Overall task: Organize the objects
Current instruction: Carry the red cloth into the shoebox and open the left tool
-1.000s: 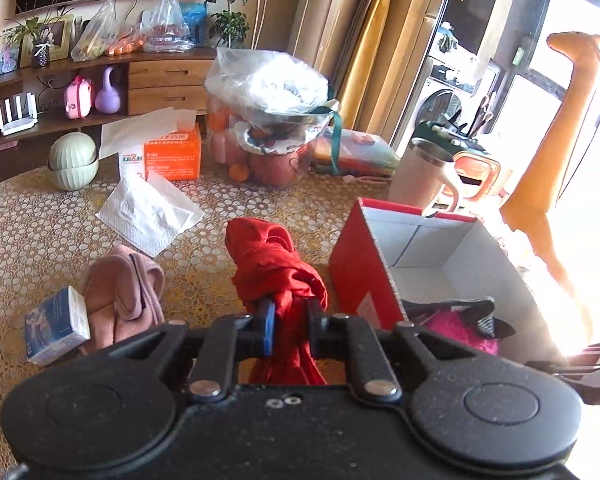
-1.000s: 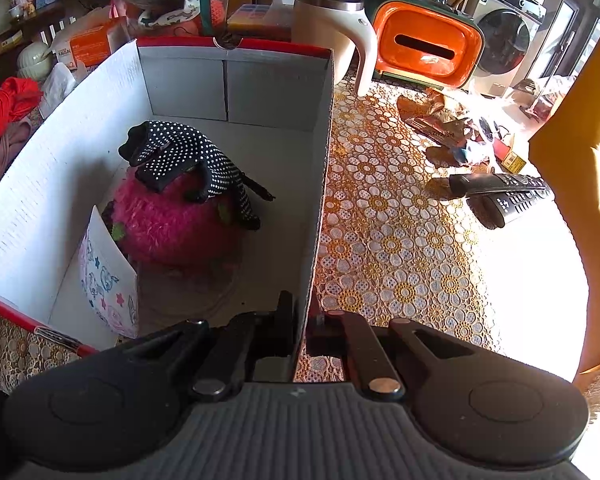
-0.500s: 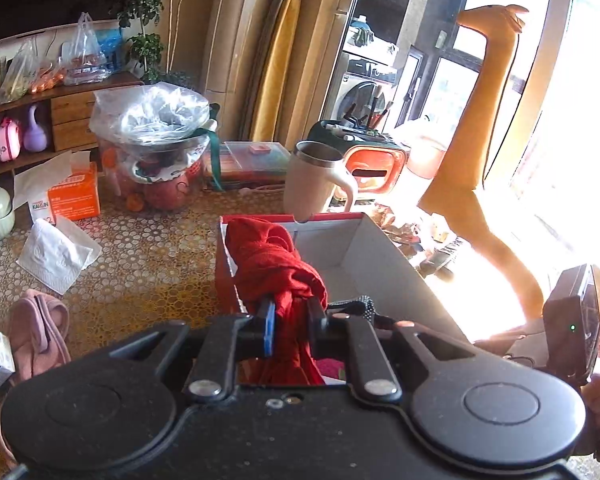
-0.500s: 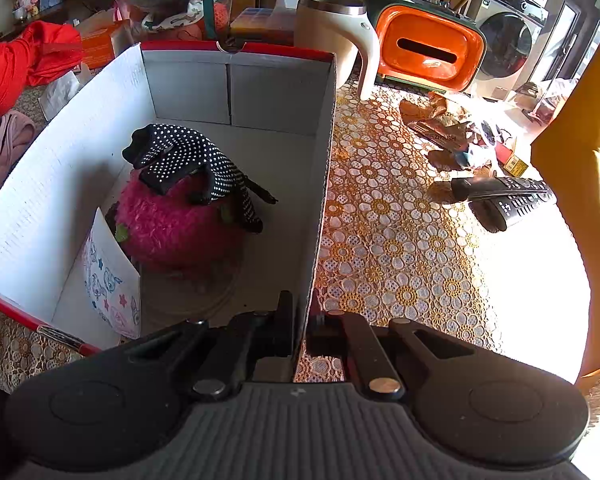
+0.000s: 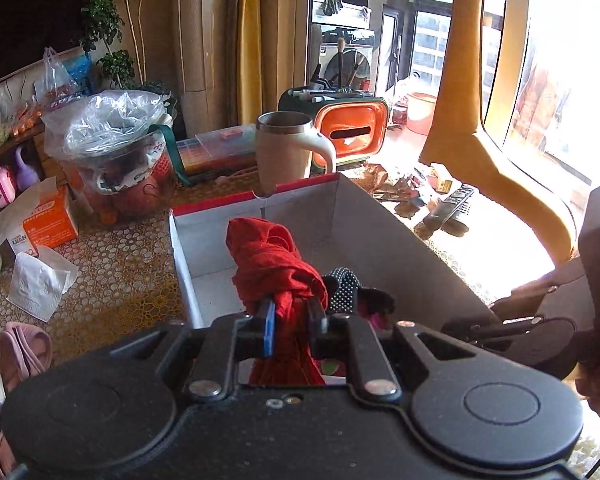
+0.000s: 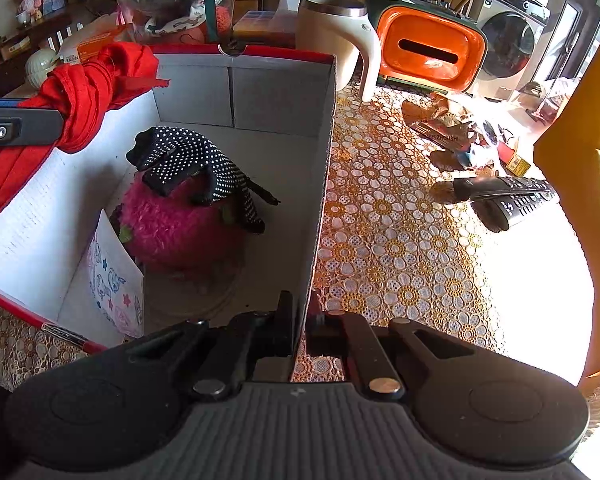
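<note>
My left gripper [image 5: 291,312] is shut on a knotted red cloth [image 5: 274,264] and holds it in the air over the red-rimmed cardboard box [image 5: 384,240]. In the right wrist view the red cloth [image 6: 92,92] hangs above the box's left wall [image 6: 28,216]. Inside the box lie a fuzzy pink item [image 6: 176,224], a black dotted glove [image 6: 188,160] on top of it, and a printed white card [image 6: 114,280]. My right gripper [image 6: 300,316] is shut on the box's right wall [image 6: 320,184].
A pink slipper [image 5: 22,350], white tissues [image 5: 40,280] and an orange tissue box [image 5: 48,220] lie left of the box. A white mug [image 6: 336,36], orange holder [image 6: 428,46], remotes [image 6: 508,196] and wrappers [image 6: 448,128] sit to its right. A bagged fruit basket [image 5: 116,160] stands behind.
My left gripper has carried the red cloth rightward from the table's left side to above the box. The right gripper has stayed clamped on the box wall.
</note>
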A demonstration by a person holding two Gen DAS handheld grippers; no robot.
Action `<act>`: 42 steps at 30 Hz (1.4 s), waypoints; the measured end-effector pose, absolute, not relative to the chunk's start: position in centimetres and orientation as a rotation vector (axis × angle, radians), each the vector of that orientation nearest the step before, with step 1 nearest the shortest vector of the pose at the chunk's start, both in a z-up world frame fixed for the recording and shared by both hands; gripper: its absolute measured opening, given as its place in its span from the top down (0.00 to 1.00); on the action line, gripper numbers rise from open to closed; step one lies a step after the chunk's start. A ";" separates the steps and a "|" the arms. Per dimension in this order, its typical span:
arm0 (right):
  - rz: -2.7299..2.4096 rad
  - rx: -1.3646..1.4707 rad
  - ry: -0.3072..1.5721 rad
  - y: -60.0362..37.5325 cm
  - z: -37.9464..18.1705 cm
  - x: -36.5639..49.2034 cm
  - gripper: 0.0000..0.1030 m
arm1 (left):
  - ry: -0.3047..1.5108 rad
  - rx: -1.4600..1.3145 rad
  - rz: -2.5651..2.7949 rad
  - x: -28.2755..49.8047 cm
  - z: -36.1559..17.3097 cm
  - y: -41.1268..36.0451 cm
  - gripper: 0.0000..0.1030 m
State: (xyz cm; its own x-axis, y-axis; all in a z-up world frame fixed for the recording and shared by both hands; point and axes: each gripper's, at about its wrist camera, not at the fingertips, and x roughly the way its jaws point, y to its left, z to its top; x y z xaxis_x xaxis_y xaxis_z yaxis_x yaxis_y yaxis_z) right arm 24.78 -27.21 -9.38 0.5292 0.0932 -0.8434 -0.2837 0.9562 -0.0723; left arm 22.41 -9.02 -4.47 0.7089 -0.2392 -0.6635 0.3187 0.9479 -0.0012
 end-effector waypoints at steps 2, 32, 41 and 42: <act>0.227 -0.211 0.990 -27.2 -9.4 24.8 0.94 | 0.735 0.142 -0.296 22.6 -5.2 -9.3 0.87; 0.226 -0.210 0.990 -27.2 -9.4 24.8 0.94 | 0.895 0.163 -0.318 22.8 -8.0 -9.6 0.51; 0.226 -0.212 0.991 -27.2 -9.4 24.7 0.94 | 0.851 0.126 -0.331 21.5 -6.4 -8.9 0.45; 0.226 -0.212 0.991 -27.2 -9.4 24.7 0.94 | 0.844 0.121 -0.332 21.4 -6.1 -8.7 0.44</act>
State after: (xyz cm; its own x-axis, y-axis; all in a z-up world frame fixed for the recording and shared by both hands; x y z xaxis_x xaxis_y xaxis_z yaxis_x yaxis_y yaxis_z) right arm 24.71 -27.20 -9.44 0.5282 0.0918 -0.8441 -0.2833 0.9562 -0.0733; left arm 21.38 -8.70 -6.12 0.6169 -0.2399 -0.7496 0.3350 0.9419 -0.0258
